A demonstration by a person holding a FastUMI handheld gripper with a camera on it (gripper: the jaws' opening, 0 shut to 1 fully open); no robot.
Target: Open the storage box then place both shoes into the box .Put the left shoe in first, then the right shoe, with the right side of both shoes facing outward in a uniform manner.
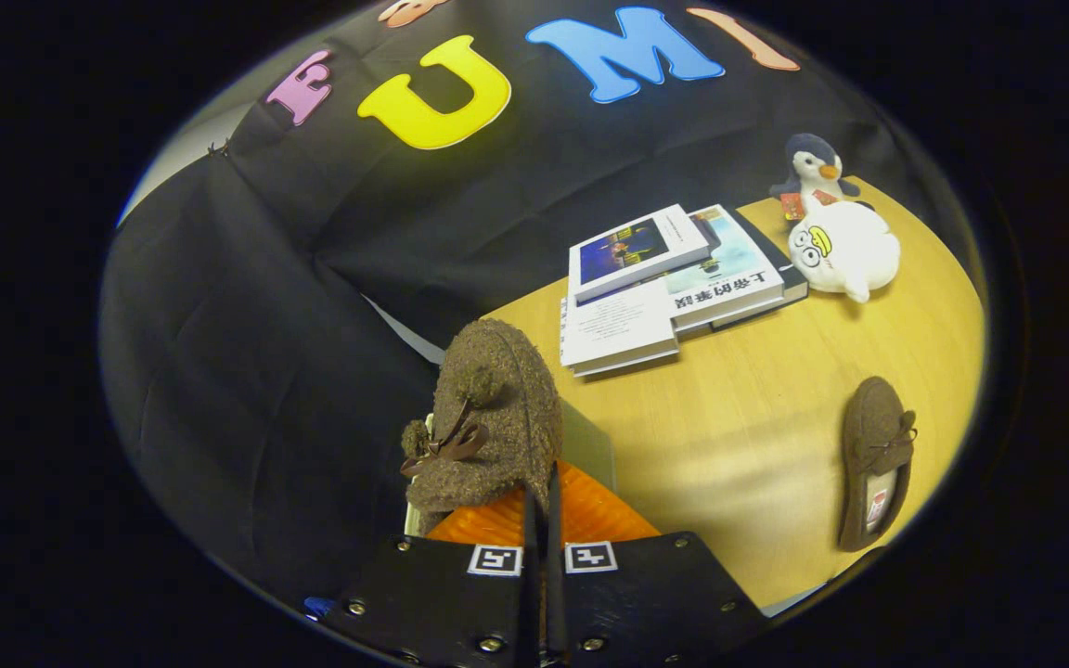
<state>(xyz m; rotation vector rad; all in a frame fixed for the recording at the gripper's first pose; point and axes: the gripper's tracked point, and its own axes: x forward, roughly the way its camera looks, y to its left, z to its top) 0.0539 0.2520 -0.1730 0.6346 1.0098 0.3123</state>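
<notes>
Currently the fingers are pressed nearly together and clamped on the heel rim of a brown fuzzy shoe, which hangs just ahead of them over the near left corner of the bench. Directly under that shoe sits the storage box: an orange ribbed surface with a pale translucent wall rising beside it. Can't tell for certain whether the orange part is the lid or the floor of the box, so I can't confirm it's open, though the shoe being carried right above it suggests it is. My read: first shoe is mid-placement, not released yet. The second shoe lies flat near the right edge of the bench, well apart from the box, untouched. Which one is left vs right I can't tell from this angle, nor the facing of the held one. Left to do: lower and release this shoe, fetch the other, match orientation. Materials: both shoes are soft boucle-like wool, rounded moccasin shape, thin brown bow on the vamp; second one shows a light insole. Box is rigid plastic, ridged. Bench is smooth light wood. Clutter at the far edge: stack of books, two plush toys.
</notes>
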